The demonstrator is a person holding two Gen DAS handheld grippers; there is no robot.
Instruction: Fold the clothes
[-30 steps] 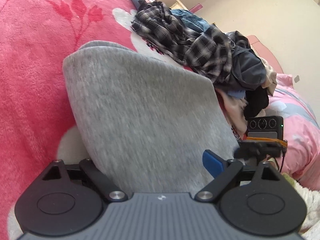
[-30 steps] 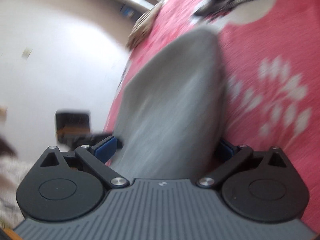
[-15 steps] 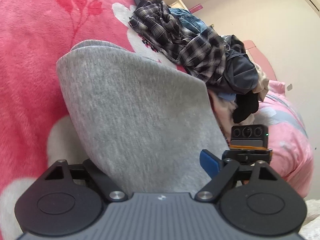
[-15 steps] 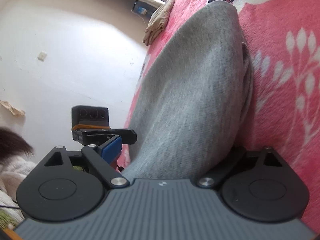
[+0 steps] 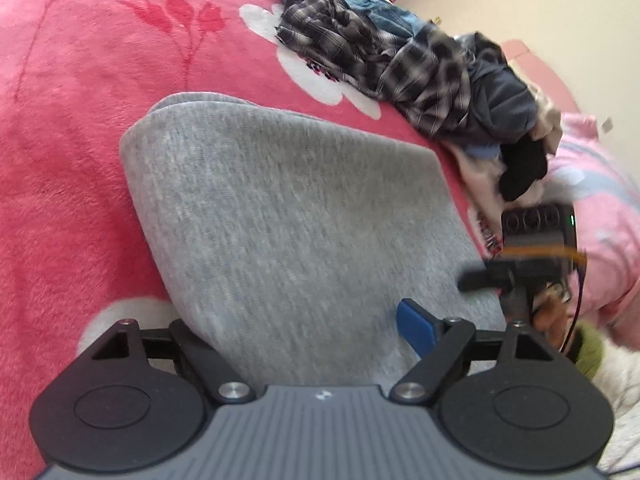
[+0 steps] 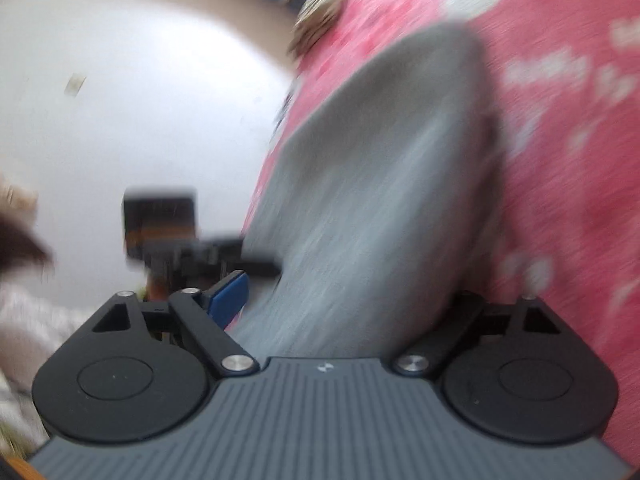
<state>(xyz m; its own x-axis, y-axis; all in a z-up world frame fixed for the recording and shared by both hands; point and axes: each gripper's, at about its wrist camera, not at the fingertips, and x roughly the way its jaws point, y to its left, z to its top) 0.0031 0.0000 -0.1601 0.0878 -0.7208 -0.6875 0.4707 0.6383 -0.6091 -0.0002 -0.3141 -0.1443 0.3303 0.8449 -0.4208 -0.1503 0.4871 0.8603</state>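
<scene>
Grey garment (image 5: 296, 216) on pink blanket (image 5: 60, 160) sits btwn both grippers' jaws: left spread, right closing.

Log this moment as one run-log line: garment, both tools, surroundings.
garment: grey garment on red blanket | left tool: garment between jaws | right tool: closing, garment between jaws | clothes pile beyond

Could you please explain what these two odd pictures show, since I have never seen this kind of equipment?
No robot here: a person carries a handheld two-finger gripper in each hand, each with a wide-angle camera looking along its fingers. In the left camera's view, the left gripper straddles a grey garment on a pink floral blanket; unfolded clothes are piled behind. The other view shows the right gripper, its jaws closing, with the same cloth between them. Whether either grips it, I cannot tell.
</scene>
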